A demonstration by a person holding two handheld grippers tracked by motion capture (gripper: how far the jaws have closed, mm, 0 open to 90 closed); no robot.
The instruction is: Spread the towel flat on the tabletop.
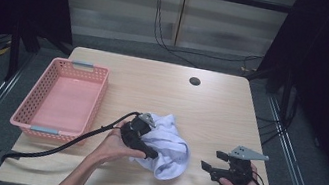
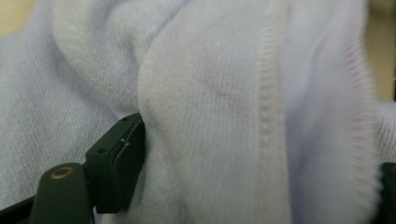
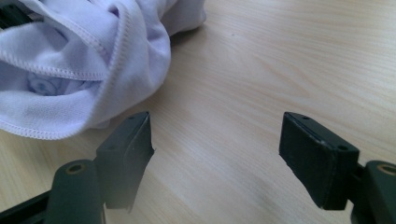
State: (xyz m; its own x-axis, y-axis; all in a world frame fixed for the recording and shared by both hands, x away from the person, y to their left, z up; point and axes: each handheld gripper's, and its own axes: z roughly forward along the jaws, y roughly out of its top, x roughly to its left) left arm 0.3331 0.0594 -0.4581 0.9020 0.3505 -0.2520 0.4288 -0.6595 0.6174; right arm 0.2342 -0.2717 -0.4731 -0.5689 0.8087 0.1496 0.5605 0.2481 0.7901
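Note:
A crumpled white cloth (image 1: 171,147) lies on the wooden table (image 1: 209,115), right of centre. My left gripper (image 1: 151,147) is pushed into the cloth's left side, held by a hand. In the left gripper view its jaws stand wide, and a thick seamed fold of the cloth (image 2: 210,93) bulges between them; my left gripper (image 2: 261,163) reads as open around it. My right gripper (image 1: 212,160) rests low over the table to the right of the cloth. Its jaws point at the cloth (image 3: 70,56), and my right gripper (image 3: 215,154) is open over bare wood.
A pink plastic basket (image 1: 97,92) sits at the table's left side. The left gripper's black cable (image 1: 62,145) trails past its front corner toward the near edge. A dark round hole (image 1: 194,81) is in the far part of the tabletop.

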